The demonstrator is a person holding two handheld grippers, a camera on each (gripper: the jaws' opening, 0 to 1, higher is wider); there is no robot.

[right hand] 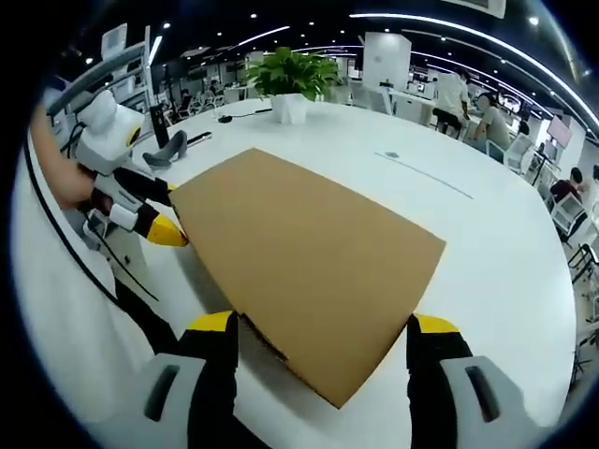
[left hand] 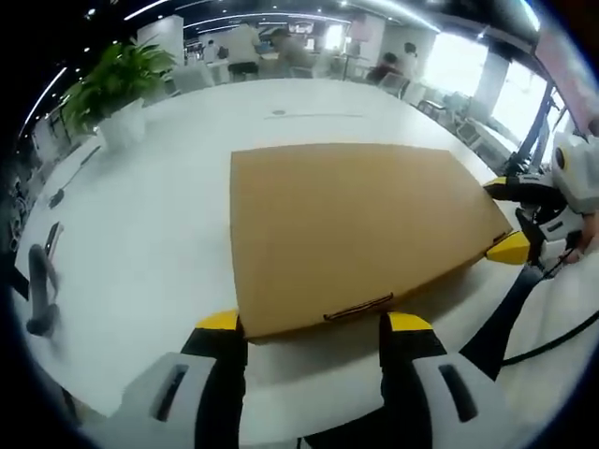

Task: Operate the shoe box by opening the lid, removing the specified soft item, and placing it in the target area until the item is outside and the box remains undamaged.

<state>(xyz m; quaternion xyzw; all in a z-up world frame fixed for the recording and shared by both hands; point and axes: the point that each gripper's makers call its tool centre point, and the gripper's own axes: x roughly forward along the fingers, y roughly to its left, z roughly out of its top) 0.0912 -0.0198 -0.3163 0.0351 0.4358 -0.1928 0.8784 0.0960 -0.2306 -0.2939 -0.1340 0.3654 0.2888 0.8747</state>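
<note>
Left gripper view: shoe box [left hand: 360, 229] flat on the white tabletop [left hand: 159, 224], lid shut, brown top facing up. Left tool [left hand: 315, 323] spread wide, yellow tips at the box's near edge, one at its corner, one further along that edge. Contact or a slight gap: can't tell. Nothing held. Right tool [left hand: 501, 217] comes in from the right, its yellow tips at the box's far right corner, one above it and one below. Whether they touch the cardboard isn't clear. Potted plant [left hand: 117, 89] far back left; dark objects at the left rim too blurred to identify.

Right gripper view: same box [right hand: 309, 262] sits diagonal, its near corner pointing down between the right tool's [right hand: 323, 325] tips. Tips wide apart, one at each of the two edges that meet there, gripping nothing. Left tool [right hand: 159, 213] at the box's left corner with a hand [right hand: 70, 187] behind it; lower yellow tip just beside the cardboard, upper one mostly hidden. Plant [right hand: 292, 79] at the tabletop's [right hand: 496, 262] far edge. Box contents hidden in both views.
</note>
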